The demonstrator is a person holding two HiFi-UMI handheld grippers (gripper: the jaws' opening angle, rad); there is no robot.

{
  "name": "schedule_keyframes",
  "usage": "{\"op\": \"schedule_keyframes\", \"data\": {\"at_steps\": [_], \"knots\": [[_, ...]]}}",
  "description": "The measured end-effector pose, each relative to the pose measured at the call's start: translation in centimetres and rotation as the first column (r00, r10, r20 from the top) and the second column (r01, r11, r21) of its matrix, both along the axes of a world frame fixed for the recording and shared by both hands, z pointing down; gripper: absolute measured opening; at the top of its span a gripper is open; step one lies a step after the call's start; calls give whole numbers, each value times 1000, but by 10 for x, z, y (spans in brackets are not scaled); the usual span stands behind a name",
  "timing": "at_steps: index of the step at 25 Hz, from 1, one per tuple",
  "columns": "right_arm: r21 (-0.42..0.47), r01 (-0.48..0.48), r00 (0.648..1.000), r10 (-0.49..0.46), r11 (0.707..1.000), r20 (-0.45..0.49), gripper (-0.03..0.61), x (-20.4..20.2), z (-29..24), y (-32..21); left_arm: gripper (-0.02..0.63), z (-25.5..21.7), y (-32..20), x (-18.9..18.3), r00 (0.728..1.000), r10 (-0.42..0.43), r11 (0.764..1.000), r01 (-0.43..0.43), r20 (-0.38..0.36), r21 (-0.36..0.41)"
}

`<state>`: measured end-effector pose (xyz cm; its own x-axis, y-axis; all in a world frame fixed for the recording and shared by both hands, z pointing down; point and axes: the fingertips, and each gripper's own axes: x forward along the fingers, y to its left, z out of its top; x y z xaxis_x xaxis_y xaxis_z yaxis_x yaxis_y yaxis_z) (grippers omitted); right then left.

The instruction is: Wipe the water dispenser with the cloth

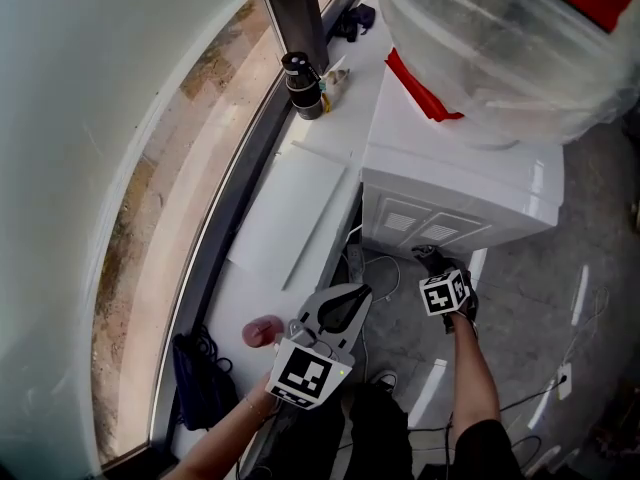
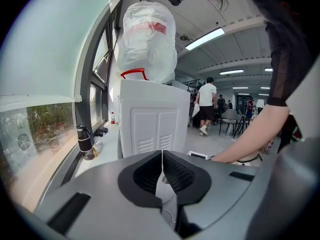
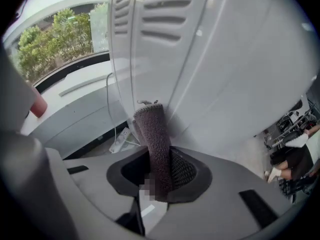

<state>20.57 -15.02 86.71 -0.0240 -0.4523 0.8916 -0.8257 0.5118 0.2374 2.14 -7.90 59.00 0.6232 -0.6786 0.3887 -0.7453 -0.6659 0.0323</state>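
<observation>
The white water dispenser [image 1: 460,193] stands by the window ledge, its big plastic-wrapped bottle [image 1: 500,38] on top. My right gripper [image 1: 434,261] is low at the vented panel, shut on a folded dark brownish cloth [image 3: 152,134]. In the right gripper view the cloth's tip rests against the dispenser's white wall [image 3: 215,59], and the right gripper [image 3: 157,171] clamps its lower part. My left gripper [image 1: 356,294] hangs to the left of the dispenser, over the ledge's edge, shut and empty. In the left gripper view the left gripper [image 2: 162,160] points at the dispenser [image 2: 150,121].
A white window ledge [image 1: 270,228] runs along the left, with a black flask [image 1: 301,84], a pink cup [image 1: 263,331] and a black bag [image 1: 200,378]. A power strip [image 3: 120,140] and cables lie on the floor beneath the dispenser. People [image 2: 206,104] stand far back.
</observation>
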Motion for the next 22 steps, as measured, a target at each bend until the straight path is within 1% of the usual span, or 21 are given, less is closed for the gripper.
{"op": "schedule_keyframes", "data": {"at_steps": [3, 9, 14, 18, 22], "knots": [[55, 19, 999, -22, 998, 46, 103, -2, -39, 7, 21, -15, 2, 4, 1000, 7, 1000, -7, -5, -8], [146, -22, 977, -10, 989, 214, 103, -8, -146, 30, 21, -59, 8, 13, 1000, 12, 1000, -12, -18, -18], [195, -117, 940, 45, 974, 338, 103, -4, -243, 50, 21, -104, 14, 25, 999, 26, 1000, -26, -25, 3], [216, -194, 906, 90, 957, 415, 103, -2, -307, 70, 21, -132, 24, 32, 999, 38, 999, -37, -5, 9], [238, -217, 877, 81, 947, 474, 103, -5, -363, 91, 21, -164, 39, 39, 999, 32, 999, -32, -14, 17]]}}
